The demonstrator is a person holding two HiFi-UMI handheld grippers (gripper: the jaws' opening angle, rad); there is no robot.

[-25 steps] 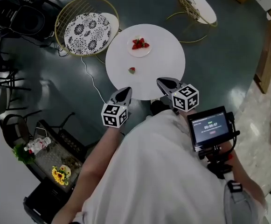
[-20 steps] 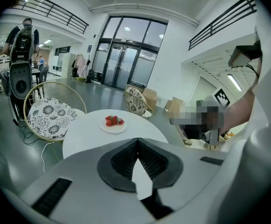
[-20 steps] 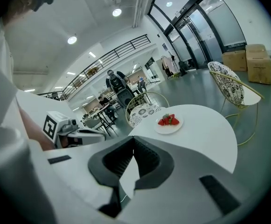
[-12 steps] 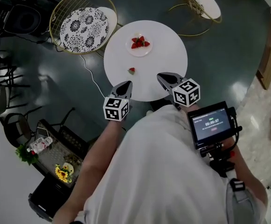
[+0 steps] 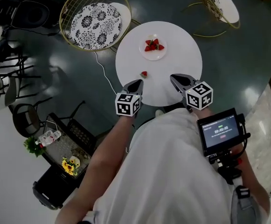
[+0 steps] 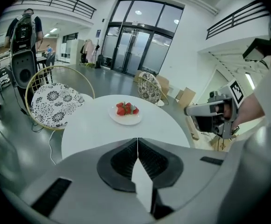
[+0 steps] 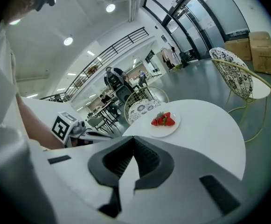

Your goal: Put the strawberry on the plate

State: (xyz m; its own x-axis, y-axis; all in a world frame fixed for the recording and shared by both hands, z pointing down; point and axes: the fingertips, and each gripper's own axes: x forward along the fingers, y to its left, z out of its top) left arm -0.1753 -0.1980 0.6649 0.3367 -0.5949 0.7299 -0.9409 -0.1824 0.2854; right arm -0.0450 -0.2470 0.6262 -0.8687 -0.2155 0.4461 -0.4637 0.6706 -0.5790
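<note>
Only the head view showed the single loose red strawberry point(image 5: 144, 73). It lay on the round white table point(image 5: 177, 55) near the edge facing the person, just ahead of the left gripper point(image 5: 136, 84) and apart from the small white plate point(image 5: 152, 56) farther across. In each gripper view the gripper's own grey body hid that near strip of table, so only the plate point(image 6: 126, 120) and its heaped strawberries point(image 7: 163, 119) appeared.

The left gripper view showed its jaws pressed together with nothing between them. The right gripper view showed the same for the right gripper point(image 5: 176, 79). Each of these views also caught the other gripper off to one side.

Counted: one table, one plate, one loose berry, and roughly three berries on the plate, the exact number unclear. There were also two gold wire chairs with black-and-white patterned cushions, one point(image 5: 97, 20) left of the table and one point(image 5: 219, 3) to its right.
</note>
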